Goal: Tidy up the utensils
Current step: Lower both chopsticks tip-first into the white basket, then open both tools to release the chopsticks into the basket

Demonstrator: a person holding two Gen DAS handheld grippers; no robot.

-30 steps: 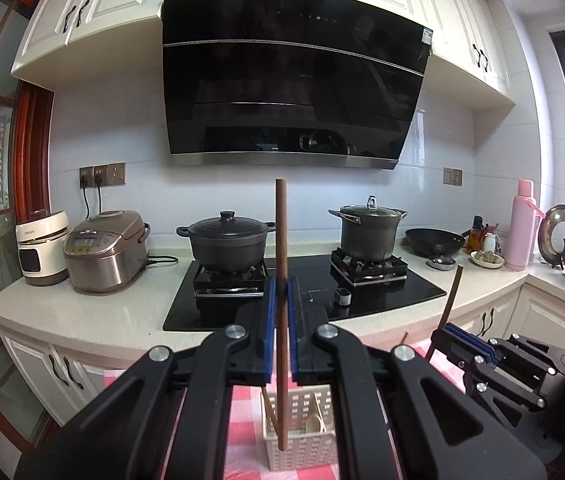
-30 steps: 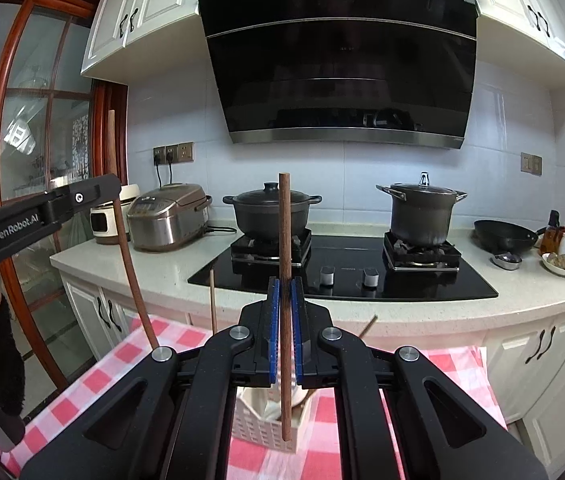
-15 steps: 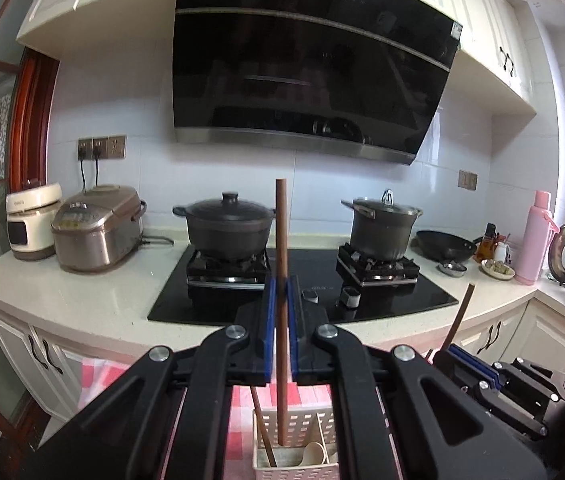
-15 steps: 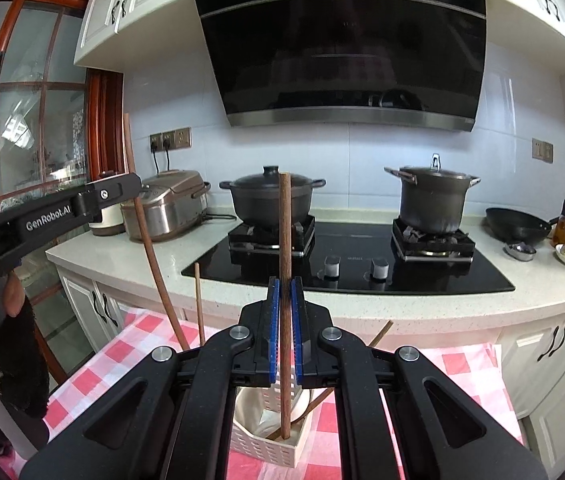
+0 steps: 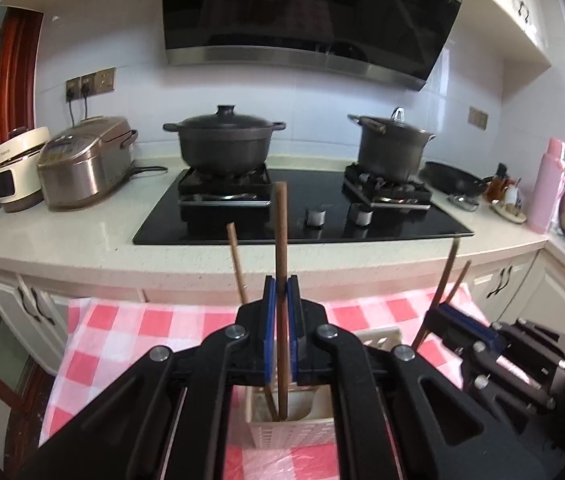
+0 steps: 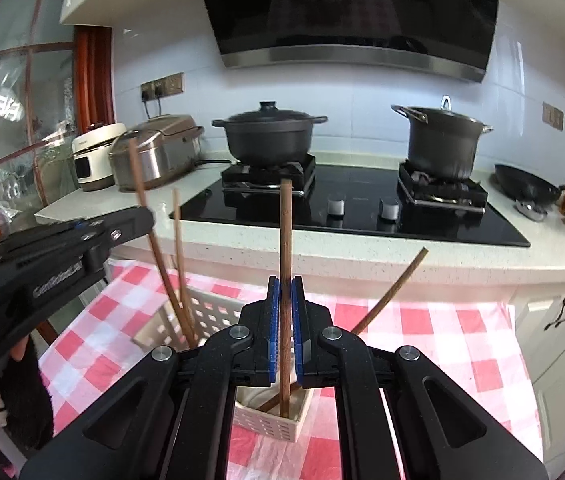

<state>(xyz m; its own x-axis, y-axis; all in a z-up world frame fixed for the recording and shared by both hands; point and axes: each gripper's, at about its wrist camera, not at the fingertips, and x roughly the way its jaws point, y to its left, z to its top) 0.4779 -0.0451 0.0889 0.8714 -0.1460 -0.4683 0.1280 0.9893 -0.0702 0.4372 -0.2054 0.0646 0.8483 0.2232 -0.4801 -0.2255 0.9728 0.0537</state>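
Note:
My left gripper (image 5: pixel 281 286) is shut on an upright brown chopstick (image 5: pixel 281 232). Its lower tip stands inside a white slotted utensil basket (image 5: pixel 290 430) on the checked cloth, beside another leaning chopstick (image 5: pixel 235 264). My right gripper (image 6: pixel 285 286) is shut on a second brown chopstick (image 6: pixel 285 232), whose tip reaches into a basket compartment (image 6: pixel 270 420). A loose chopstick (image 6: pixel 394 286) leans out of that compartment to the right. In the right wrist view the left gripper (image 6: pixel 144 218) shows at the left with its chopstick (image 6: pixel 142 196). The left wrist view shows the right gripper (image 5: pixel 440 314) at the right.
A red-and-white checked cloth (image 5: pixel 122 332) covers the table in front of a pale counter (image 5: pixel 62 248). On the black hob (image 6: pixel 354 216) stand two dark lidded pots. Two rice cookers (image 5: pixel 82 160) sit at the left; a wok and pink flask (image 5: pixel 548 188) at the right.
Both grippers have come down and tilted toward the basket. The two held chopsticks' tips, which hung above it, now stand inside it. Both grips stay shut.

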